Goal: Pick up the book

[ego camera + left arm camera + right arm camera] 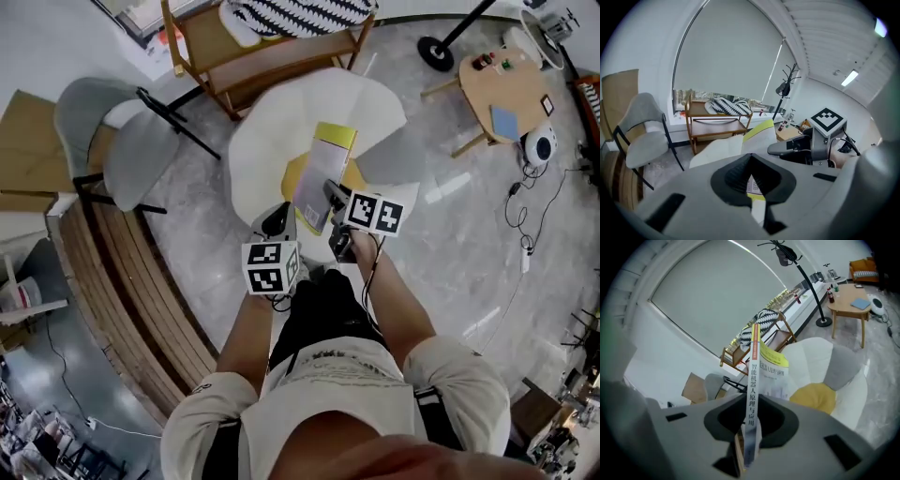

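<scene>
Right hand-held gripper [749, 442] tight on book [769, 372]

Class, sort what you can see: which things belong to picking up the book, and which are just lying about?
In the job: book, left claw, right claw, both gripping it.
Lying about: white seat, grey chair, wooden shelf, striped cushion, round table.
</scene>
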